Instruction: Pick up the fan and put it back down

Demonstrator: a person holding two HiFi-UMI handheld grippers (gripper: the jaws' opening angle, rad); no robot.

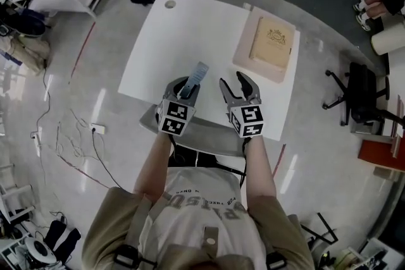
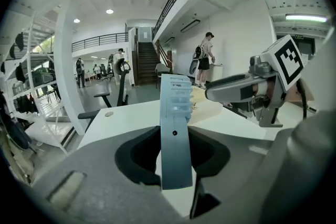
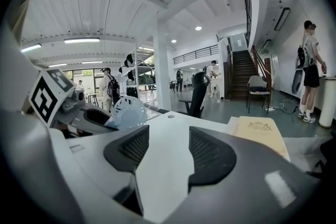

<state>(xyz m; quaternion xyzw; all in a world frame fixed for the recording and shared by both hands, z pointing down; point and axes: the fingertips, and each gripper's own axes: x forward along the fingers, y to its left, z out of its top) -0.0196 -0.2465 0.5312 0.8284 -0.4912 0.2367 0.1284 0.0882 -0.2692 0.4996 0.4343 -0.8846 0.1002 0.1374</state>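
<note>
Pickup apparently done and only the set-down left, with pale blue plastic handheld fan [image 2: 175, 113] clamped upright by its handle in left gripper [image 1: 182, 88] at frame centre, over white rectangular table [image 1: 190, 22], and right gripper [image 1: 231, 80] alongside spread wide, empty.

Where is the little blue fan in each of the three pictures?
Head view: the fan sticks out of the left tongs, just left of centre, above the white table.
Left gripper view: dead centre, upright, gripped by the tongs.
Right gripper view: at the left, its round head facing the camera.
Shared landmark: the round hole in the tabletop, seen in all three views.
</note>
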